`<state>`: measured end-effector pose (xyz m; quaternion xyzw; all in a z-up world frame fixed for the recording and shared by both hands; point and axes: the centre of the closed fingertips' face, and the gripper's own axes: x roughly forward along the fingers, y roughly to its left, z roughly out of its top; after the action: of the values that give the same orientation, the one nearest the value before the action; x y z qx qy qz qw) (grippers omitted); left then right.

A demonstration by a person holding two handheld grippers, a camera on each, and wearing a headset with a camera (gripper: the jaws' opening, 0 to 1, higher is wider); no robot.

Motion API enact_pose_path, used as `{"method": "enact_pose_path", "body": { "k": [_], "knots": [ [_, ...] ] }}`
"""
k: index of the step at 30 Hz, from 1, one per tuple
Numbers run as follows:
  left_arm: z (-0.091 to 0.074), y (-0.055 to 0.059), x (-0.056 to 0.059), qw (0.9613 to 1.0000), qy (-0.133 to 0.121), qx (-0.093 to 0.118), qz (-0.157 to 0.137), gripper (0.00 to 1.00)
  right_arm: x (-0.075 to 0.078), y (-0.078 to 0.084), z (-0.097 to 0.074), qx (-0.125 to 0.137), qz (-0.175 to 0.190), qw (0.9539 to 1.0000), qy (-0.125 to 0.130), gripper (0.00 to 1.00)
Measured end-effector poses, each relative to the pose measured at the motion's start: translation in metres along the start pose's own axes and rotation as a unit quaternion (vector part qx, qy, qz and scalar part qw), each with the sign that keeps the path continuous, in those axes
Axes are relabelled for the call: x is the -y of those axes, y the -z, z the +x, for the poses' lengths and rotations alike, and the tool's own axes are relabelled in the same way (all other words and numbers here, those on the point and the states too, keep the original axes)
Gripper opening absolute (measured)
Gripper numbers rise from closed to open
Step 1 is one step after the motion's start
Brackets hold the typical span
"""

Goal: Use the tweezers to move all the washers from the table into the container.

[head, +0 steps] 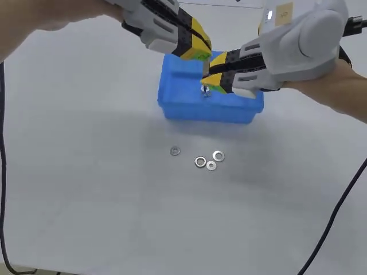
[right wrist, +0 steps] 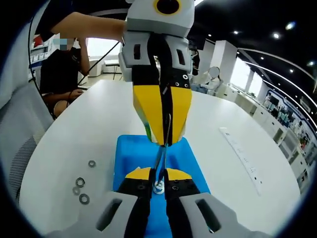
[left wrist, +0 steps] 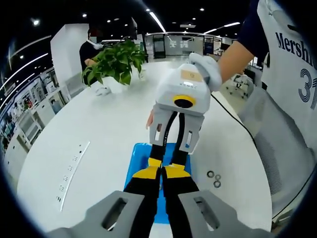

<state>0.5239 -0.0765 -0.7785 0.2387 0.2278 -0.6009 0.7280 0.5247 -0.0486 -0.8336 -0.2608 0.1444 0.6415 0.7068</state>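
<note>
A small silver metal washer (right wrist: 158, 188) hangs in the tips of slim metal tweezers (right wrist: 161, 159), over the blue rectangular plastic container (head: 189, 107), likely so it drops inside on release. The right gripper (right wrist: 158, 174) clamps the tweezers near their tips, supplying the squeeze; the left gripper (right wrist: 165, 141) grips their back end, steadying them. Four loose silver washers (head: 200, 162) lie just before the container.

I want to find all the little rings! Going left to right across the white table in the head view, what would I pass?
lone washer → bunch of three washers → black cable
</note>
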Motion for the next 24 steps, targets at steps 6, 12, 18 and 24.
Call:
{"method": "enact_pose_path", "body": {
  "k": [6,12,18,24],
  "knots": [
    [0.008,0.004,-0.002,1.0000,0.001,-0.001,-0.001,0.06,0.003,0.010,0.006,-0.001,0.006,1.0000,0.000,0.10],
    [0.009,0.003,-0.005,1.0000,0.000,-0.002,-0.002,0.06,0.007,0.013,0.007,-0.004,0.013,0.9999,0.002,0.10],
    [0.008,0.003,-0.002,1.0000,0.003,-0.005,-0.001,0.06,0.006,0.013,0.006,-0.007,0.012,0.9999,0.004,0.11],
    [0.003,-0.001,0.000,1.0000,-0.001,-0.006,0.002,0.06,0.007,0.009,0.002,-0.007,0.007,0.9999,0.008,0.11]
  ]
}}
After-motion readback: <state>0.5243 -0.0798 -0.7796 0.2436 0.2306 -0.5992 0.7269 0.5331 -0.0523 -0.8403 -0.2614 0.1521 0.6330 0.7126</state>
